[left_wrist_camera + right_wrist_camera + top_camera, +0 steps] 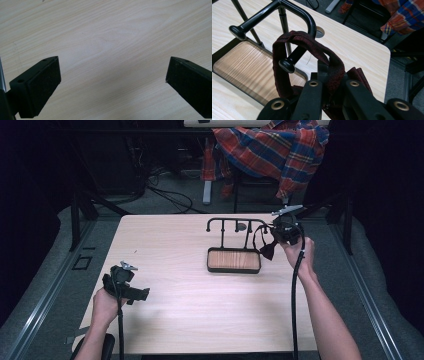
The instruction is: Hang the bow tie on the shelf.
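Note:
A black metal rack (235,222) with knobbed pegs rises from a wooden base tray (234,260) at the table's far middle. My right gripper (274,237) is beside the rack's right end, shut on a dark red fabric band (266,249). In the right gripper view the band (327,56) forms a loop draped over one knobbed peg (287,65) of the rack (294,10), and my right gripper (332,85) pinches its lower part. My left gripper (137,294) rests at the near left, open; its view has my left gripper (112,72) over bare wood with nothing between the jaws.
A plaid shirt (272,147) hangs over a chair beyond the table. A round cable hole (242,226) sits behind the rack. Cables lie on the floor at the back, and dark frame posts stand at both far corners of the table.

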{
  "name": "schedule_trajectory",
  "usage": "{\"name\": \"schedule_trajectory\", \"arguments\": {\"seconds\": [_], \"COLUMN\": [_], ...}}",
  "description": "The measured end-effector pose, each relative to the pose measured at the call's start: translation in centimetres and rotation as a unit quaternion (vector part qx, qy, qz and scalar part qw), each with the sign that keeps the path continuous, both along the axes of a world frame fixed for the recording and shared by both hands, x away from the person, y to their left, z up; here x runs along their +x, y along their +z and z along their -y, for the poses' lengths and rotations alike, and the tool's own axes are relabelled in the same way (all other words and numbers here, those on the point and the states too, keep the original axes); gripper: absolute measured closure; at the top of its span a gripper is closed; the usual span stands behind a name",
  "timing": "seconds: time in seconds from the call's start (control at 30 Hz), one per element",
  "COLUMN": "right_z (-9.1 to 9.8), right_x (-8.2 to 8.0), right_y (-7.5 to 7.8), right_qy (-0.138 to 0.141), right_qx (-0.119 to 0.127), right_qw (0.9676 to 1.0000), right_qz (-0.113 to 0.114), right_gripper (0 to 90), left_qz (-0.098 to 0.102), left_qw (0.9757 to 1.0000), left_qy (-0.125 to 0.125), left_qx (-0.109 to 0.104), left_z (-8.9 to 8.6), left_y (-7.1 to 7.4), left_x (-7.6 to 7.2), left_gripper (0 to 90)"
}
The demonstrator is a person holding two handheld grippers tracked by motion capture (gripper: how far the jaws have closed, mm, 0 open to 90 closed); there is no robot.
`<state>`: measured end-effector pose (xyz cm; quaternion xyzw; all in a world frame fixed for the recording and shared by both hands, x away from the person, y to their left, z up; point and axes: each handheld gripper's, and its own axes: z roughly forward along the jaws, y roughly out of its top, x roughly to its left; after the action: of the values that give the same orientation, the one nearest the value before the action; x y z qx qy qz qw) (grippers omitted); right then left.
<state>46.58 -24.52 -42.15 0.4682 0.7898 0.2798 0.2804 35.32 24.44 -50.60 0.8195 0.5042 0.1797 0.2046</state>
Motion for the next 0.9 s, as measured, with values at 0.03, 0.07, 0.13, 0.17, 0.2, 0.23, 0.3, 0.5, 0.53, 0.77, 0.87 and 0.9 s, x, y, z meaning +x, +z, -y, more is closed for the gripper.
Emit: {"name": "schedule_trajectory", "arguments": {"seconds": [0.03, 0.07, 0.13, 0.17, 0.2, 0.23, 0.3, 0.5, 0.53, 0.77, 0.87, 0.9], "right_z": [0.0, 0.0, 0.0, 0.0, 0.1, 0.1, 0.1, 0.0, 0.0, 0.3, 0.5, 0.6], "right_x": [0.1, 0.1, 0.3, 0.3, 0.4, 0.4, 0.5, 0.7, 0.7, 0.9, 1.0, 1.0], "right_y": [-0.1, -0.2, -0.6, -0.8, -0.9, -1.0, -1.4, -2.1, -2.2, -2.7, -2.9, -3.0], "right_qy": [0.0, 0.001, -0.001, -0.003, -0.002, -0.002, -0.001, -0.001, -0.001, 0.002, 0.002, 0.002], "right_qx": [0.001, 0.001, 0.005, 0.007, 0.007, 0.01, 0.011, 0.012, 0.014, 0.036, 0.047, 0.049], "right_qw": [1.0, 1.0, 1.0, 0.9999, 0.9999, 0.9999, 0.9998, 0.9996, 0.9995, 0.9985, 0.9976, 0.9973], "right_qz": [-0.001, -0.005, -0.007, -0.009, -0.013, -0.014, -0.018, -0.027, -0.028, -0.042, -0.052, -0.054], "right_gripper": [88.1, 88.1, 88.0, 87.9, 87.9, 87.8, 87.6, 86.6, 86.5, 85.1, 84.3, 83.9], "left_qz": [0.0, -0.001, -0.001, -0.001, 0.001, 0.001, 0.001, 0.002, 0.002, 0.0, 0.0, 0.0], "left_qw": [1.0, 1.0, 1.0, 1.0, 1.0, 1.0, 1.0, 1.0, 1.0, 1.0, 1.0, 1.0], "left_qy": [0.001, 0.001, 0.001, 0.001, 0.001, 0.001, 0.002, 0.001, 0.001, -0.002, -0.002, -0.002], "left_qx": [0.0, 0.0, 0.0, 0.0, 0.001, 0.0, -0.001, 0.0, 0.0, 0.002, 0.003, 0.003], "left_z": [0.0, 0.0, 0.0, 0.1, 0.1, 0.1, 0.1, 0.1, 0.1, 0.1, 0.2, 0.2], "left_y": [0.0, 0.0, 0.0, 0.0, 0.0, 0.0, -0.1, -0.1, -0.1, -0.1, -0.1, 0.0], "left_x": [0.0, 0.0, 0.0, 0.0, 0.0, 0.0, 0.0, 0.0, 0.0, 0.0, 0.0, 0.0], "left_gripper": [0.0, 0.0, 0.0, 0.0, 0.0, 0.0, 0.0, 0.0, 0.0, 0.0, 0.0, 0.0]}}
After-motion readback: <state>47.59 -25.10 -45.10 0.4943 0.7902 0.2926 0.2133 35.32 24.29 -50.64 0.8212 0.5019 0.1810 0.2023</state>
